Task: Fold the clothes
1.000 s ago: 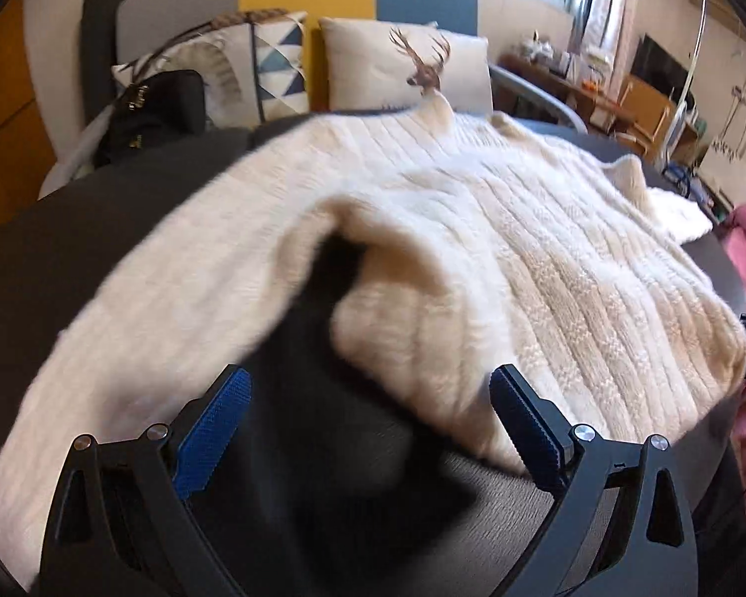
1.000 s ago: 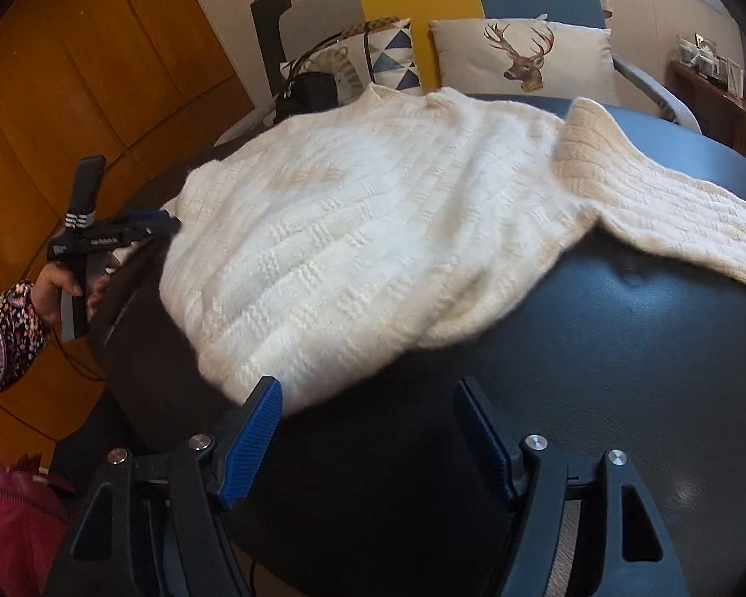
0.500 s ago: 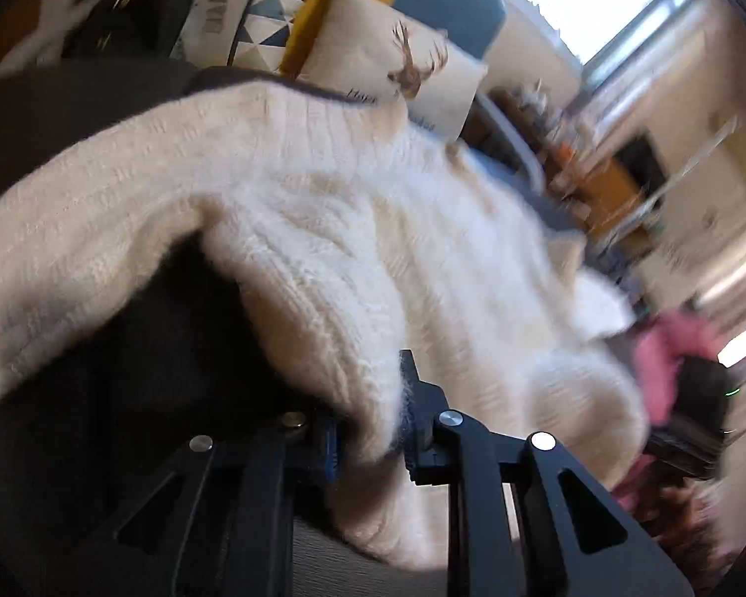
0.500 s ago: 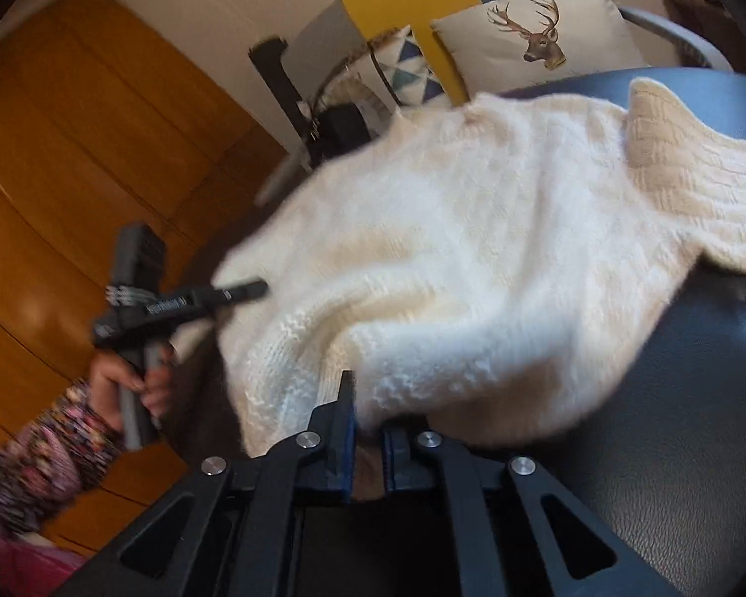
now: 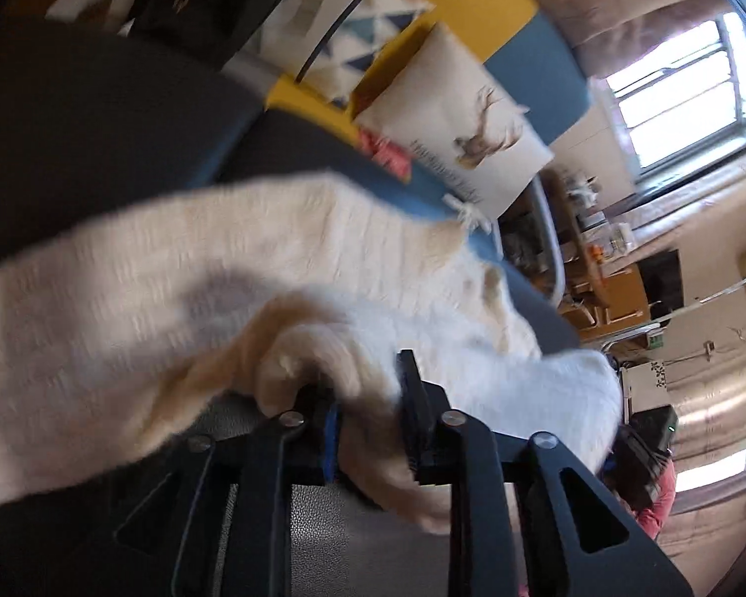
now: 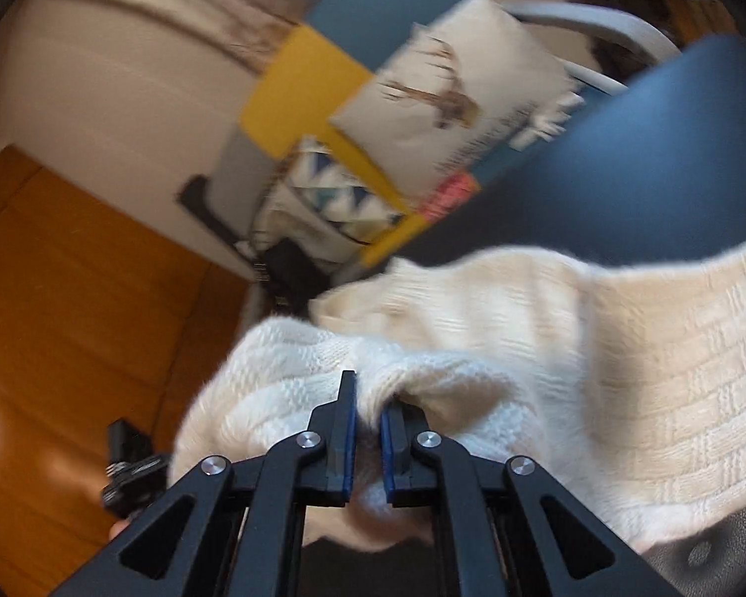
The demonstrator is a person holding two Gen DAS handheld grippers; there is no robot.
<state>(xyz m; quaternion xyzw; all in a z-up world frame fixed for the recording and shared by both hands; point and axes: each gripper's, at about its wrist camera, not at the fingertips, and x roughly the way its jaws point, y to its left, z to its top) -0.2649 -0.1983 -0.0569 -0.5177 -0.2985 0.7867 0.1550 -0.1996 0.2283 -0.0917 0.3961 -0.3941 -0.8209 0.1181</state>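
A cream knitted sweater (image 5: 149, 273) lies on a dark leather table (image 5: 323, 512), its near edge lifted and bunched. In the left wrist view, my left gripper (image 5: 368, 388) pinches a thick fold of that edge; its jaws are opening slightly while the knit still fills the gap between the pads. The right wrist view shows my right gripper (image 6: 370, 393) shut on a thin fold of the sweater (image 6: 646, 348), which trails off to the right over the table (image 6: 711, 557). Both views are tilted and blurred.
Behind the table stands a sofa in yellow and blue (image 6: 298, 94), with a deer pillow (image 5: 472, 134), a triangle-patterned pillow (image 6: 333, 194) and a black bag (image 5: 199, 5). An orange wooden wall (image 6: 74, 298) is at the left. A hand holding the other gripper (image 6: 129, 472) shows low left.
Both grippers went from open in front of the sweater's edge to closed on it. They have since lifted the edge and carried it over the sweater, rolling as they went.
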